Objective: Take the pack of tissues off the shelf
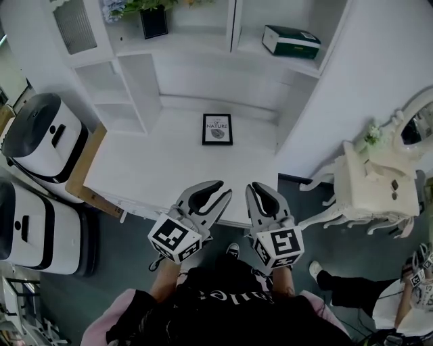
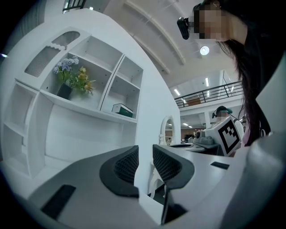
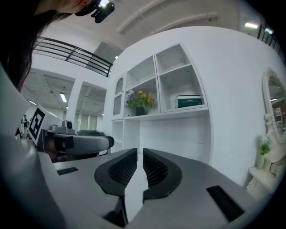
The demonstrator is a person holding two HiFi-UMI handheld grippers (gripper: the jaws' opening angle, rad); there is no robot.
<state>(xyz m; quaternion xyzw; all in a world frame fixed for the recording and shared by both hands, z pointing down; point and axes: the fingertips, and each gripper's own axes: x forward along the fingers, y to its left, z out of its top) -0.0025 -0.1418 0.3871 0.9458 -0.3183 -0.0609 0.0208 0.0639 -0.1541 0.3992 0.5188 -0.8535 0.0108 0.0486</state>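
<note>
The pack of tissues (image 1: 291,40) is a green and white box lying on the upper right shelf of the white shelf unit (image 1: 135,74). It also shows in the left gripper view (image 2: 122,110) and the right gripper view (image 3: 188,101), far from both jaws. My left gripper (image 1: 218,191) and right gripper (image 1: 258,192) hover side by side over the front edge of the white desk (image 1: 149,169), pointing at the shelves. The left gripper (image 2: 145,156) and the right gripper (image 3: 140,161) are both shut, with only a narrow slit between the pads and nothing in it.
A framed picture (image 1: 217,129) lies on the desk. A dark pot of flowers (image 1: 153,20) stands on the shelf left of the tissues. A white vanity with a mirror (image 1: 369,179) stands to the right, and two white rounded machines (image 1: 44,135) to the left. Another person (image 1: 352,290) sits at lower right.
</note>
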